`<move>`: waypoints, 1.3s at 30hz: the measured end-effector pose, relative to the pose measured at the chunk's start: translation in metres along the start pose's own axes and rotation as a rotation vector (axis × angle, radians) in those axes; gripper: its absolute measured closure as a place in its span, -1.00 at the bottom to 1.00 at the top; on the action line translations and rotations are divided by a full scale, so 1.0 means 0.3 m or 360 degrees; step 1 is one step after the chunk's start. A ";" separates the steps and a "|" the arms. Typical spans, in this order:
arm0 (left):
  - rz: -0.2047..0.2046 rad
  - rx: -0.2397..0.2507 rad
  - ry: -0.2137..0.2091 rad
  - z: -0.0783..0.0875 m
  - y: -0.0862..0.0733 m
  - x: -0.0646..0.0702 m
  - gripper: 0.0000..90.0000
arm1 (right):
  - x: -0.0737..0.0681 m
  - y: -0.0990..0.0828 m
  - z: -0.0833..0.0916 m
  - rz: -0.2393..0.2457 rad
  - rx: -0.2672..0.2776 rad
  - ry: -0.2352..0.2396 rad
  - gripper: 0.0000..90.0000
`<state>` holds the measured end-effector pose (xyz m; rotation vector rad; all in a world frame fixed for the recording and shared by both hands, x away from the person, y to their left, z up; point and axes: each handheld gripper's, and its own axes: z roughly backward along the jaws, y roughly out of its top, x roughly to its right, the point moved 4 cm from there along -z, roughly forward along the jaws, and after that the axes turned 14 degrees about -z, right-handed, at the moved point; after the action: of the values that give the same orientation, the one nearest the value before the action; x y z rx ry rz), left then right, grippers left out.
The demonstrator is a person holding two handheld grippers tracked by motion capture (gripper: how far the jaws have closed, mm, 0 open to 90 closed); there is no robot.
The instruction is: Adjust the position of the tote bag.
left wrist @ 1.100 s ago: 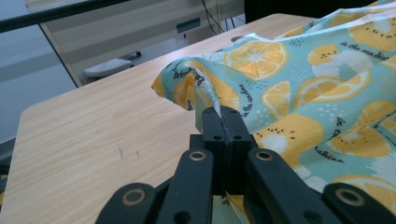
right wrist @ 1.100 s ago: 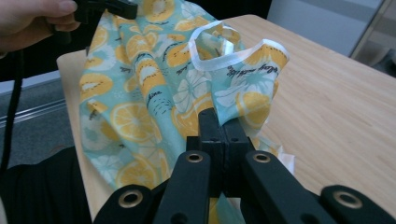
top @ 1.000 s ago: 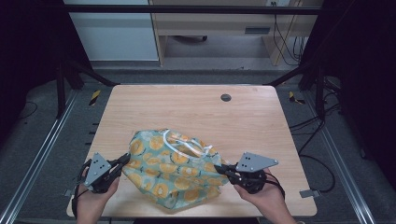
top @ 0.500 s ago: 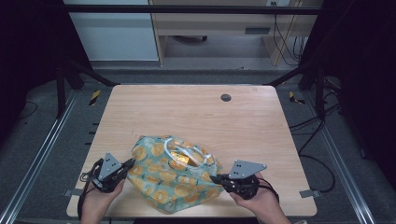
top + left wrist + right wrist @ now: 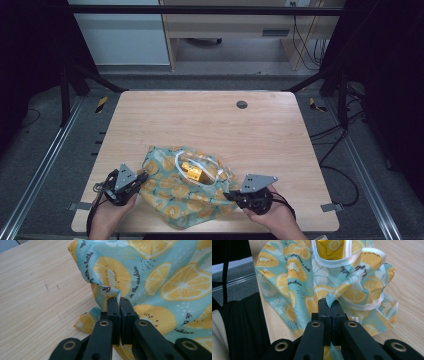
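Lying on the near half of the light wooden table (image 5: 210, 120), a crumpled teal cloth bag printed with orange slices (image 5: 185, 190) is sitting between both grippers. Pinching the bag's left edge, the left gripper (image 5: 142, 176) is holding a fold of fabric in jaws pressed nearly together. On the bag's right side, the right gripper (image 5: 227, 196) is clamping a white-trimmed edge the same way. A small yellow box (image 5: 191, 171) is showing in the bag's opening. Script on the fabric is reading "in the sunshine".
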<state>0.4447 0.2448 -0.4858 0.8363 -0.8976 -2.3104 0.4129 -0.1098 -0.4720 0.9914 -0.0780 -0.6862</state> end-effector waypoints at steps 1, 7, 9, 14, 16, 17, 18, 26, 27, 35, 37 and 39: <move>0.0019 0.0001 0.0003 -0.002 -0.001 0.000 0.84 | 0.005 -0.001 0.000 -0.0012 0.0003 -0.0005 0.94; 0.0150 0.0056 0.0050 0.005 0.000 -0.021 0.08 | 0.025 -0.014 -0.011 -0.0075 -0.0014 -0.0027 0.36; 0.0170 0.0070 0.0054 0.008 0.001 -0.025 -0.02 | 0.028 -0.015 -0.013 -0.0090 -0.0017 -0.0046 0.20; 0.0206 0.0119 0.0057 0.017 0.009 -0.029 -0.31 | 0.047 -0.012 -0.005 -0.0168 -0.0009 -0.0128 -0.35; 0.0205 0.0119 0.0055 0.016 0.010 -0.027 -0.34 | 0.050 -0.010 -0.002 -0.0178 -0.0004 -0.0135 -0.41; 0.0206 0.0119 0.0054 0.015 0.012 -0.026 -0.35 | 0.054 -0.008 0.002 -0.0184 -0.0003 -0.0138 -0.45; 0.0208 0.0124 0.0052 0.015 0.014 -0.024 -0.37 | 0.057 -0.005 0.006 -0.0192 -0.0005 -0.0144 -0.49; 0.0208 0.0205 0.0084 0.042 0.058 -0.034 -0.39 | 0.082 0.074 0.062 -0.0217 0.0053 -0.0152 -0.54; 0.0211 0.0211 0.0079 0.043 0.069 -0.039 -0.39 | 0.086 0.089 0.068 -0.0204 0.0059 -0.0153 -0.49; 0.0120 0.0201 0.0120 0.051 0.184 -0.087 -0.38 | 0.095 0.220 0.085 -0.0163 0.0081 -0.0176 -0.21; 0.0093 0.0177 0.0103 0.037 0.218 -0.107 -0.40 | 0.099 0.270 0.065 -0.0162 0.0074 -0.0211 -0.07; 0.0057 0.0105 0.0087 0.011 0.243 -0.131 -0.43 | 0.101 0.281 0.057 -0.0167 0.0070 -0.0212 -0.02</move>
<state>0.4863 0.2247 -0.4171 0.8988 -0.9617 -2.2272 0.4725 -0.1095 -0.4031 0.9965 -0.1595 -0.8496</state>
